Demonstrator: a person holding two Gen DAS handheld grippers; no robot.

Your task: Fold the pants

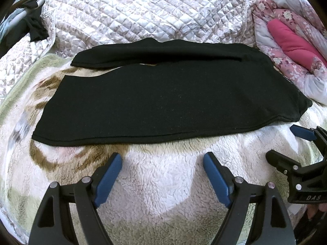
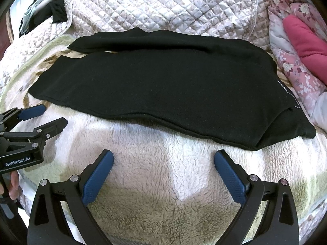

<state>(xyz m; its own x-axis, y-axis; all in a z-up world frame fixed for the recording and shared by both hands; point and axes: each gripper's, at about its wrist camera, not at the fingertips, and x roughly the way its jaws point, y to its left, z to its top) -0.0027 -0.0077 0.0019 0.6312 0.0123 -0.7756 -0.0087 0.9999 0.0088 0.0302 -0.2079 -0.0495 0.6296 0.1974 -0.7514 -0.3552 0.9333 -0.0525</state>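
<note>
Left wrist view: my left tool (image 1: 162, 161) hangs over the fleece blanket (image 1: 163, 194), its two blue-padded fingers (image 1: 108, 179) spread wide apart with nothing between them. Just beyond the fingertips lie the black pants (image 1: 163, 102), spread flat across the blanket with the legs running out to my left and the waist end to my right. The two legs lie side by side, the far one narrower from here, with a thin gap of blanket showing between them toward the left. At the right edge of this view my right tool (image 1: 296, 143) comes in from the side, near the waist corner of the pants and not touching the cloth.

In the right wrist view, my right tool (image 2: 163, 159) is likewise apart and holds nothing, with the near hem of the pants (image 2: 159, 85) just ahead of it. My left tool (image 2: 47, 116) shows at the left edge, jaws parted, near the leg end. Behind the pants sits a quilted bedspread (image 2: 163, 10), and to the right a pink floral comforter (image 2: 296, 71).
</note>
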